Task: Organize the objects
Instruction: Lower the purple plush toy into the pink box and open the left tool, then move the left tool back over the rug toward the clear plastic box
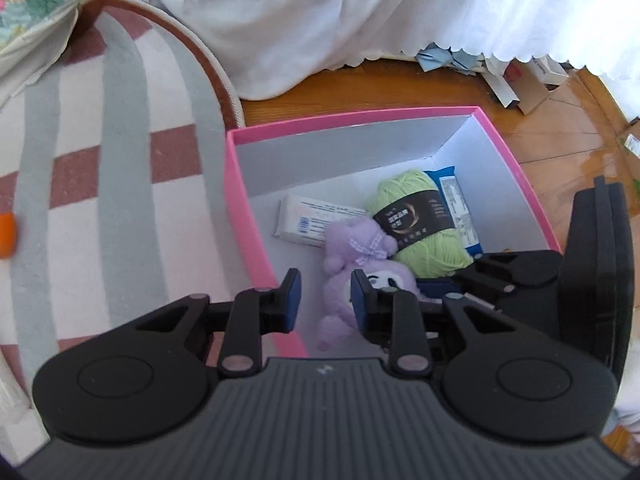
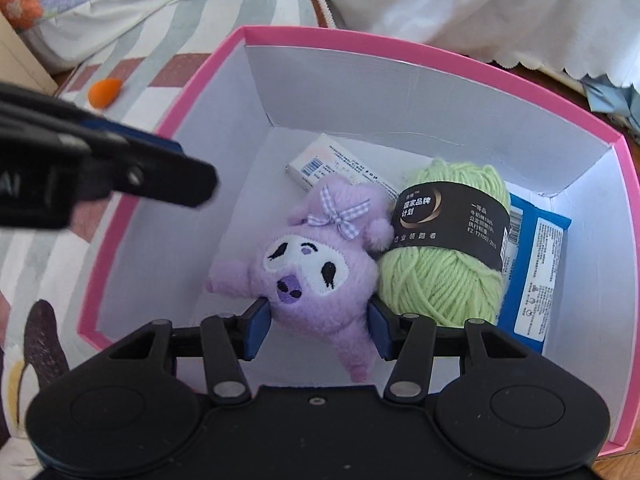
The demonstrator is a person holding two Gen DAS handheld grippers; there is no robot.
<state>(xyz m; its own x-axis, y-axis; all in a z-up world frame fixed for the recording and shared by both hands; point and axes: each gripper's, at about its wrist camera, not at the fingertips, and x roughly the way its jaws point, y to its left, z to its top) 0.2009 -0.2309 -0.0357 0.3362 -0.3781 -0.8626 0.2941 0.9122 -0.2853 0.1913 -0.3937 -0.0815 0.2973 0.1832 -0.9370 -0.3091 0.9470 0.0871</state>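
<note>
Right tool [image 2: 318,330] spread around purple plush [image 2: 316,276]; left tool [image 1: 325,300] apart, empty; plush face right-view only.

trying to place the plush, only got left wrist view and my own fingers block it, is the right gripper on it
Observer: The right gripper straddles the plush inside the box; its pads sit at the plush's sides, and whether they press it I cannot tell.
Operator: which way is it facing
Observer: Face up, bow pointing to the far wall.
Operator: anything left outside the box
Observer: An orange thing lies on the rug, beyond the left gripper.
Operator: is the yarn touching the plush
Observer: Yes, the yarn rests against the plush's side.
</note>
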